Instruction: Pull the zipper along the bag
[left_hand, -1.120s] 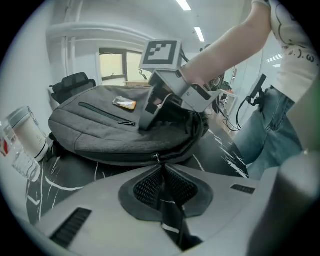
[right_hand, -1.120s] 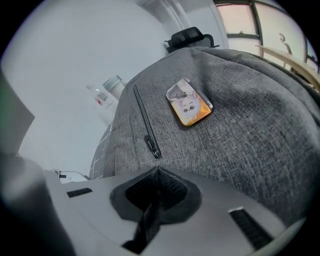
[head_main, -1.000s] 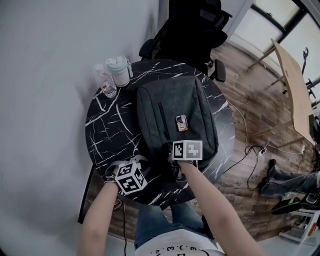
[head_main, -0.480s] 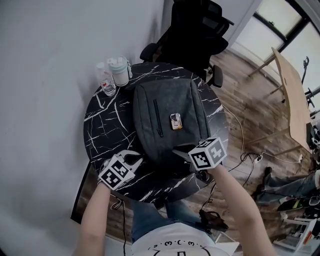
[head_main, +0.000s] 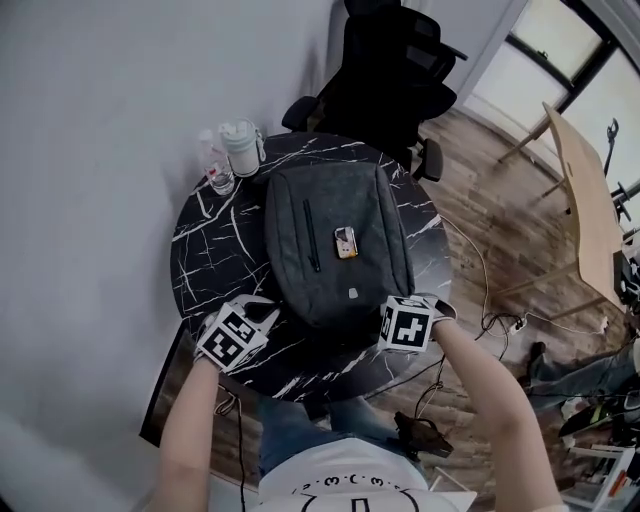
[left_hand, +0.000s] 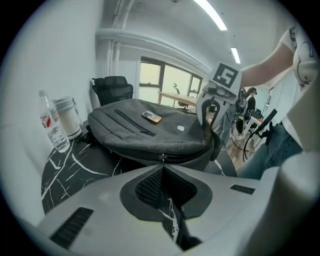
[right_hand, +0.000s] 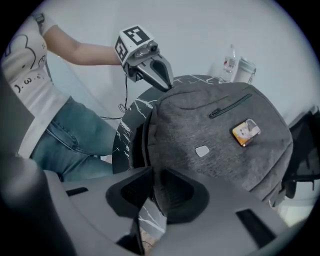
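A dark grey backpack (head_main: 335, 245) lies flat on the round black marble table (head_main: 215, 260). My left gripper (left_hand: 163, 167) is shut, its tips at the bag's front left seam right by a small zipper pull (left_hand: 162, 158). I cannot tell whether the pull is pinched. My right gripper (right_hand: 154, 172) hangs steeply over the bag's front right corner, under its marker cube (head_main: 405, 325). Its jaws have just been opening and stand apart, with the bag's edge below the gap and the pads not pressing on it. A small orange card (head_main: 345, 242) rests on the bag.
A lidded cup (head_main: 240, 147), a bottle (head_main: 209, 150) and a glass (head_main: 221, 180) stand at the table's far left. A black office chair (head_main: 385, 70) is behind the table. Cables lie on the wooden floor (head_main: 480, 300) to the right.
My right gripper went from the bag's front middle to its front right corner, rolled over and opened. My left gripper rose and came up to the bag's front left corner, still shut.
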